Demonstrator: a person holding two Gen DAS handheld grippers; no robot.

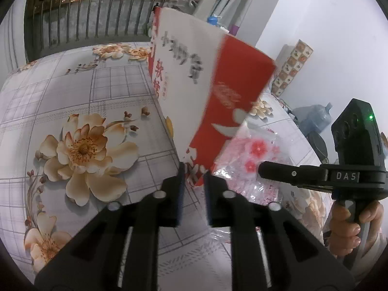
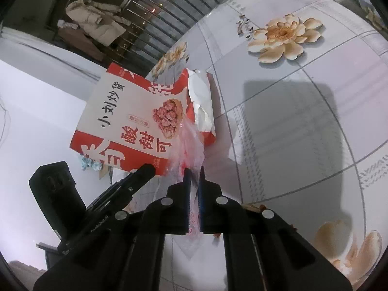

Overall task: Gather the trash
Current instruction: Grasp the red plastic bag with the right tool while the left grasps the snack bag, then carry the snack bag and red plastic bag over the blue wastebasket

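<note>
A red and white snack box (image 1: pixel 206 77) is held up off the table, tilted, and my left gripper (image 1: pixel 194 169) is shut on its lower corner. In the right wrist view the same box (image 2: pixel 131 121) shows a torn-open end facing the table. A clear plastic bag with pink flower print (image 1: pixel 254 160) hangs against the box's right side. My right gripper (image 2: pixel 194 172) is shut on that bag (image 2: pixel 189 145), its pads pressed on the film. From the left wrist view the right gripper (image 1: pixel 263 169) comes in from the right. The left gripper (image 2: pixel 148 169) shows at lower left.
The table wears a grey checked cloth with large cream flowers (image 1: pixel 80 150). A person's hand (image 1: pixel 351 228) grips the right handle. A patterned carton (image 1: pixel 293 65) and a blue water jug (image 1: pixel 315 118) stand by the white wall. Window bars (image 1: pixel 84 12) run behind the table.
</note>
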